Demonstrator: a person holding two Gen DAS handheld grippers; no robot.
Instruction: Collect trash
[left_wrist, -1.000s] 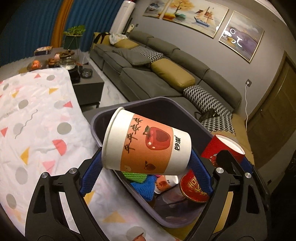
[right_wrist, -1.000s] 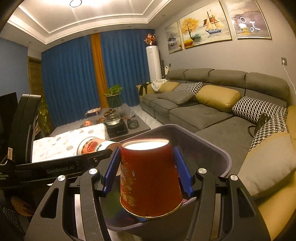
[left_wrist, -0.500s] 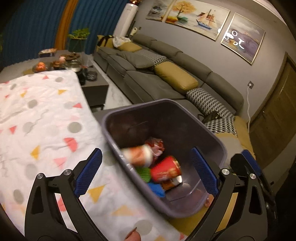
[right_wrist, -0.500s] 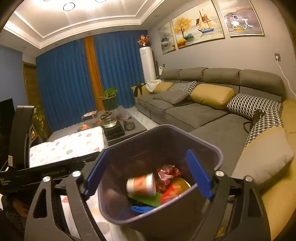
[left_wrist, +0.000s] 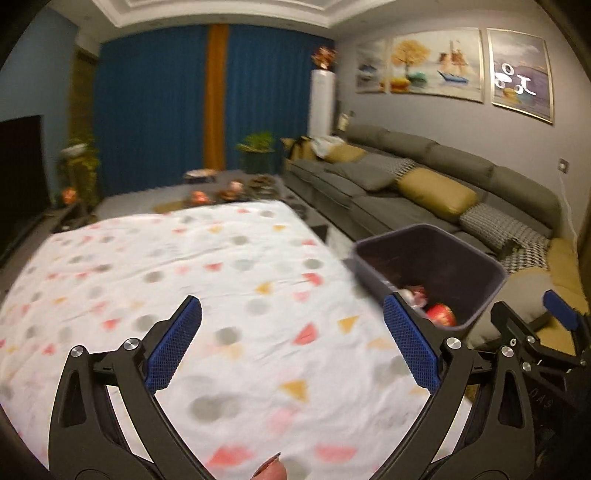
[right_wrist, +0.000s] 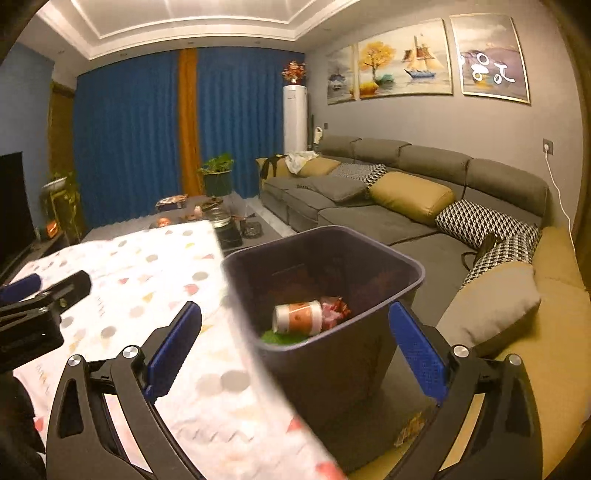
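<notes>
A white-and-orange cup (right_wrist: 297, 317) lay on its side in the bin (right_wrist: 369, 258) at frame centre, long axis left-right, mouth direction unclear. The right gripper (right_wrist: 295, 345) gaped empty before the bin. The left gripper (left_wrist: 291, 341) gaped empty over the tablecloth (left_wrist: 177, 266), lower centre.

A dim living room: blue curtains (right_wrist: 129, 147) with an orange strip fill the back wall at upper left, paintings (right_wrist: 402, 61) hang on the grey wall at upper right, a long grey sofa (right_wrist: 406, 192) with mustard cushions runs beneath, a dark television (right_wrist: 11, 206) at far left.
</notes>
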